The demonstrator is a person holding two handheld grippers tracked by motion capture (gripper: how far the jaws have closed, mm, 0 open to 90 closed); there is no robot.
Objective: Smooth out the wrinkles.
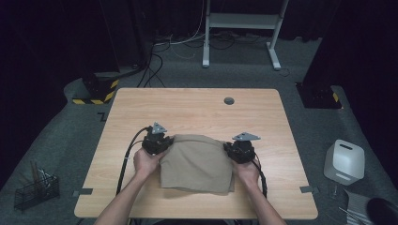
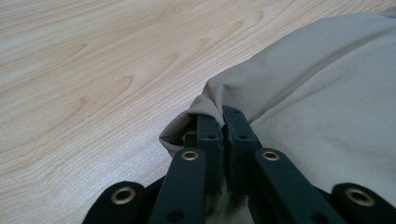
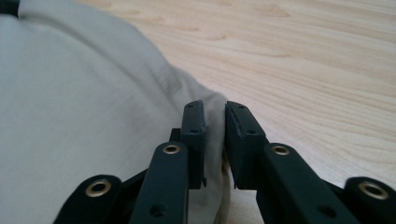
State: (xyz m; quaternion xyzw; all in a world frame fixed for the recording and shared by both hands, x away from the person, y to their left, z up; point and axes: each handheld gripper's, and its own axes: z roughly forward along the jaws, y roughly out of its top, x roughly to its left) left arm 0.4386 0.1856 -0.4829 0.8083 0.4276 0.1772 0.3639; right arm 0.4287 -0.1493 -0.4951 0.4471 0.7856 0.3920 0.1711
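Beige cloth (image 1: 196, 163) lies folded on the table (image 1: 197, 105); left gripper (image 2: 223, 122) pinches its corner, while the right gripper (image 3: 215, 116) view reveals jaws parted around the cloth's edge, pads off it.

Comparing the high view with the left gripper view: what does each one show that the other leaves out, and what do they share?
High view alone: both hands, the right tongs, the whole table, the grey floor with a white container and a wire basket. Left gripper view alone: the jaws of the left tongs pressed together on a bunched corner of the cloth. Both share the beige cloth lying on the wooden tabletop and the left tongs at its edge.
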